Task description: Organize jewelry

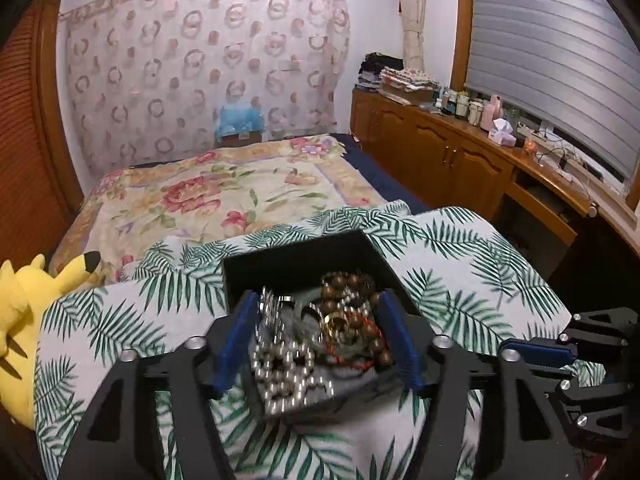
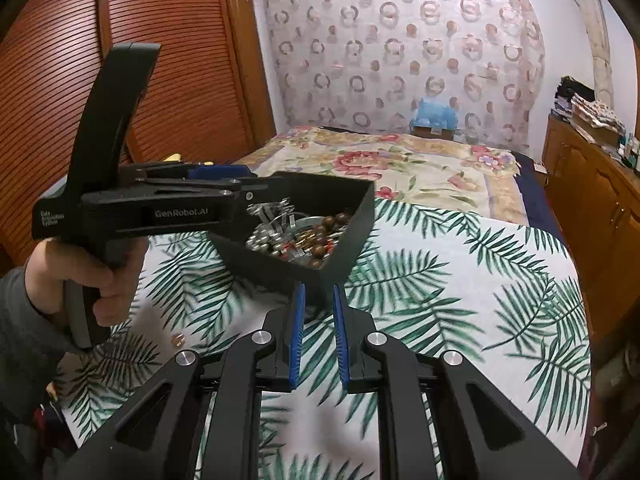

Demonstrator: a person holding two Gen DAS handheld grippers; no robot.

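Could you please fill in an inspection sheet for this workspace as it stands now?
Surface: leaf-print cloth, rumpled.
Job's things: black box holding silver beads and brown wooden beads; one small gold piece lies loose on the cloth.
Clutter: yellow plush toy at the cloth's edge.
Grippers: left gripper over the box, fingers wide apart; right gripper near the box corner, fingers narrowly apart, nothing between them.
Cables: several on the counter under the window.
Surroundings: floral bed, wooden cabinets, louvred door.
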